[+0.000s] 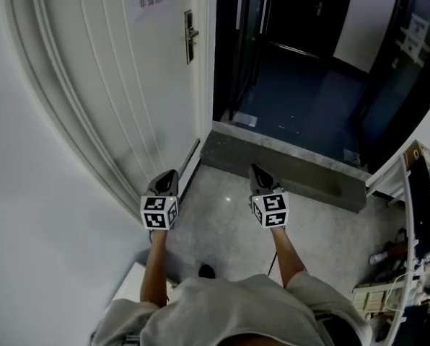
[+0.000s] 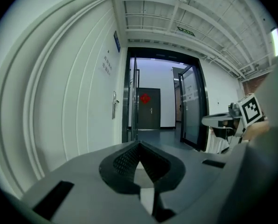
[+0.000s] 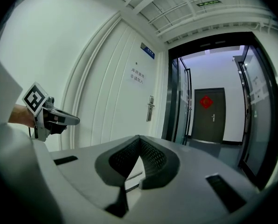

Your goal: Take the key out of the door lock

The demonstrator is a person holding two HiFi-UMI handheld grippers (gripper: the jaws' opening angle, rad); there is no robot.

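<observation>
Left gripper [image 1: 169,175] and right gripper [image 1: 255,170] are both shut, empty; get closer, then open one at the door lock [image 1: 190,36].

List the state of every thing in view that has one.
left gripper: shut, empty.
right gripper: shut, empty.
white door: standing open.
door lock: too small to tell whether the key is in it.
dark far door: closed.
</observation>
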